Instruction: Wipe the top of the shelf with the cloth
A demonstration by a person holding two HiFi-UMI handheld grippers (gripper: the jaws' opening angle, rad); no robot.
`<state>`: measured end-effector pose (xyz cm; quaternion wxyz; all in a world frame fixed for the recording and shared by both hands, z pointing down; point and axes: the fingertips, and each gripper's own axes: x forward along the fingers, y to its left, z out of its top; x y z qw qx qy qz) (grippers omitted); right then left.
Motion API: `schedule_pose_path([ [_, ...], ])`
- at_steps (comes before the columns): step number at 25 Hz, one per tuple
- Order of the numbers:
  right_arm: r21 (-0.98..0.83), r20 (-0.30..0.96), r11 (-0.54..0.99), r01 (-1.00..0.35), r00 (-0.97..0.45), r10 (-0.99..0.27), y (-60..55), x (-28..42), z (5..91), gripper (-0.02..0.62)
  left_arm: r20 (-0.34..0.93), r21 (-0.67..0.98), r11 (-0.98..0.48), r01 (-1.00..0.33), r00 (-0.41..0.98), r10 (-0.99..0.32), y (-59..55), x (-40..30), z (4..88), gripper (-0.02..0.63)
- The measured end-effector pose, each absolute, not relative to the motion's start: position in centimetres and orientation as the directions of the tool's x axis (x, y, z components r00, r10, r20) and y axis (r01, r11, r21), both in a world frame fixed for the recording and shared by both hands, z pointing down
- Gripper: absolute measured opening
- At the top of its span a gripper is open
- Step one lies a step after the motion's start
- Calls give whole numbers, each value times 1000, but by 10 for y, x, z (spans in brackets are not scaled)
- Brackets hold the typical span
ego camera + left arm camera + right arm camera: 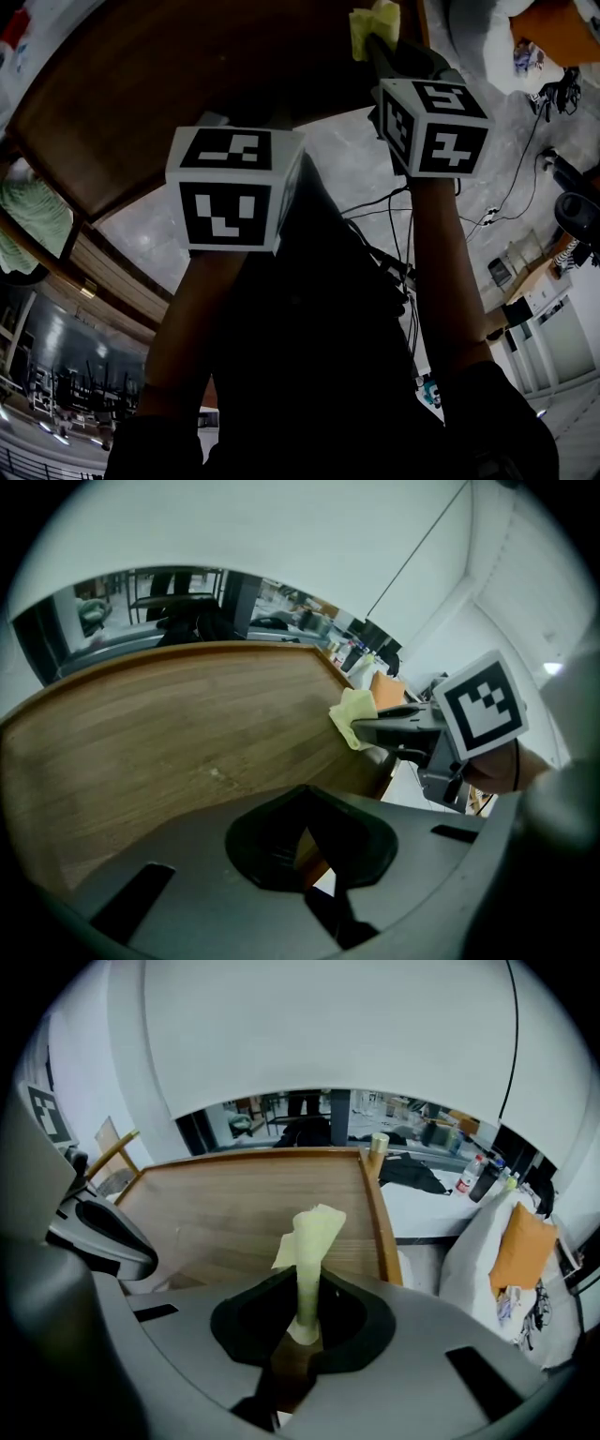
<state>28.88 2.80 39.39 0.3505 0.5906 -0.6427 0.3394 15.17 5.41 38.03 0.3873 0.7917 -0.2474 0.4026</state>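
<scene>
While the yellow cloth [312, 1241] is pinched between the closed jaws of the right hand-held gripper [302, 1327] near the right edge of the shelf top [234, 1208], the left hand-held gripper [305, 846] is held closed and empty. Bare wood is seen to the cloth's left and beyond it.

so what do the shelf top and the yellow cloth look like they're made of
The shelf top looks like wood or a wood-look laminate, matte light brown, with straight grain lines. The cloth looks like soft, thin fabric in pale yellow, possibly microfibre; it folds and creases where the right gripper pinches it.
</scene>
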Motion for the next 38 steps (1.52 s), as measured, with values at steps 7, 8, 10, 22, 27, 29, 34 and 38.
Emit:
schedule_pose_path([
  [7, 90, 854, 57, -994, 48, -518, 29, 301, 392, 49, 832, 409, -571, -712, 548, -89, 56, 149, 382, 9],
  [8, 107, 854, 54, -993, 64, -516, 30, 299, 391, 49, 832, 408, -568, -715, 547, -91, 57, 144, 381, 9],
  [10, 131, 854, 43, -990, 91, -512, 34, 291, 387, 48, 832, 406, -565, -718, 547, -97, 60, 129, 377, 9],
  [22, 148, 795, 73, -986, 75, -601, 23, 269, 369, 48, 828, 406, -510, -758, 541, -145, 64, 77, 363, 9],
  [27, -113, 741, 312, -943, -289, -606, 15, 102, 357, 48, 817, 429, -440, -789, 546, -182, 64, -5, 336, 9],
  [29, -205, 715, 373, -905, -399, -574, 18, 39, 356, 48, 819, 421, -411, -808, 534, -212, 60, -39, 323, 9],
  [34, -346, 677, 442, -827, -547, -492, 32, -89, 362, 48, 822, 392, -390, -833, 507, -258, 53, -126, 294, 9],
  [38, -395, 684, 474, -787, -597, -420, 44, -162, 376, 48, 832, 371, -383, -846, 486, -267, 57, -184, 284, 9],
])
